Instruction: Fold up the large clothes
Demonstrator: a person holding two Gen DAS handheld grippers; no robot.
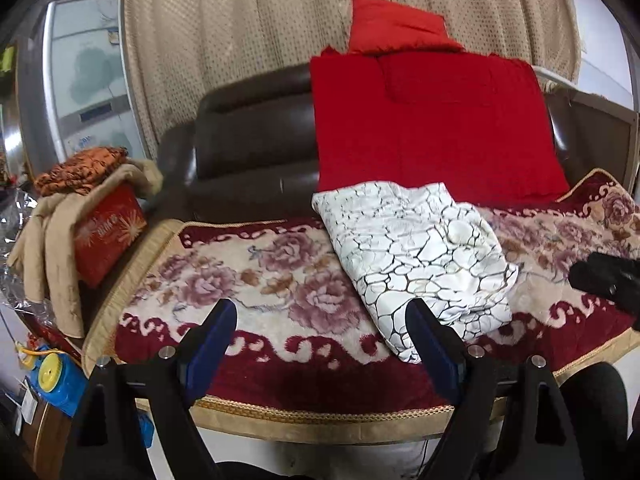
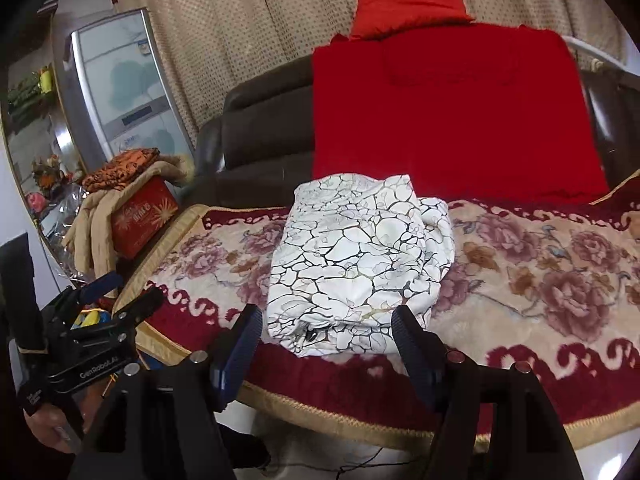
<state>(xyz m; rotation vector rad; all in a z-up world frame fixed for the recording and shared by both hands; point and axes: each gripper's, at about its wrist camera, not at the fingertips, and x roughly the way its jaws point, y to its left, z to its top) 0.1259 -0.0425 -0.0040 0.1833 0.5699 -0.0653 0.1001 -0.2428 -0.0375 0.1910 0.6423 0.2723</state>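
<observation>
A white garment with a dark crackle print (image 1: 416,248) (image 2: 352,256) lies folded into a compact bundle on the floral red and cream blanket (image 1: 256,276) (image 2: 540,280) that covers the sofa seat. My left gripper (image 1: 320,312) hangs open over the blanket, just left of the bundle, with nothing between its blue pads. It also shows at the left edge of the right wrist view, left gripper (image 2: 120,296), in a person's hand. My right gripper (image 2: 326,314) is open in front of the bundle's near edge, and its pads do not press the cloth. Its black body, right gripper (image 1: 604,276), shows at the right edge of the left wrist view.
A red blanket (image 1: 432,128) (image 2: 452,112) drapes the brown sofa back (image 1: 248,136), with a red pillow (image 1: 400,24) on top. At the left stand a red box (image 1: 108,232) under beige and orange cloths and a silver fridge (image 2: 128,80). A beige curtain (image 1: 240,20) hangs behind.
</observation>
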